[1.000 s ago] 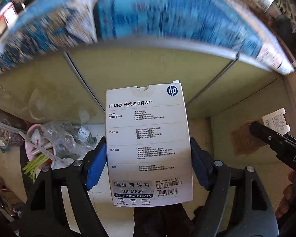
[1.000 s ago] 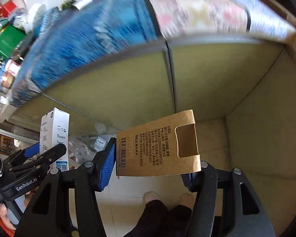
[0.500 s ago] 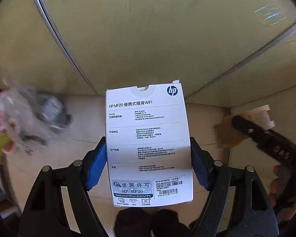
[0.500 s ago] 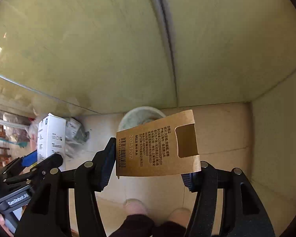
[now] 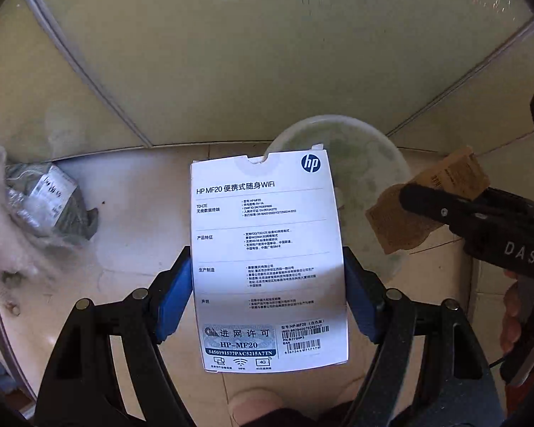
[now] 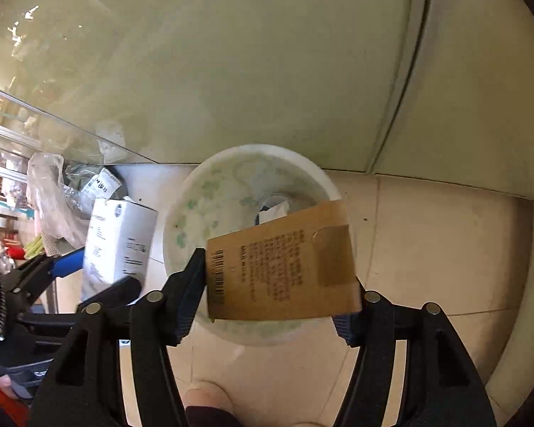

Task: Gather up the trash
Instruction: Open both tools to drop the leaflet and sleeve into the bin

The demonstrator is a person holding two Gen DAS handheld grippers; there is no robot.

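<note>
My left gripper (image 5: 267,286) is shut on a white HP box (image 5: 267,259), held upright above the tiled floor; the box also shows in the right wrist view (image 6: 119,245). My right gripper (image 6: 277,306) is shut on a brown cardboard packet (image 6: 281,267), held over a white round bin (image 6: 213,192) with green blotches on the floor. The packet (image 5: 427,199) and bin (image 5: 356,149) also show in the left wrist view, right of the HP box. A white scrap (image 6: 272,211) lies inside the bin.
A crumpled clear plastic bag with grey wrapping (image 5: 42,206) lies on the floor at left, also in the right wrist view (image 6: 74,192). Pale green cabinet panels (image 5: 267,53) rise behind the bin. My shoe tips (image 6: 206,402) show at the bottom.
Both grippers have tilted down from the counter edge toward the floor. The white bin has come into view and now lies under the brown packet. Both grips are unchanged.
</note>
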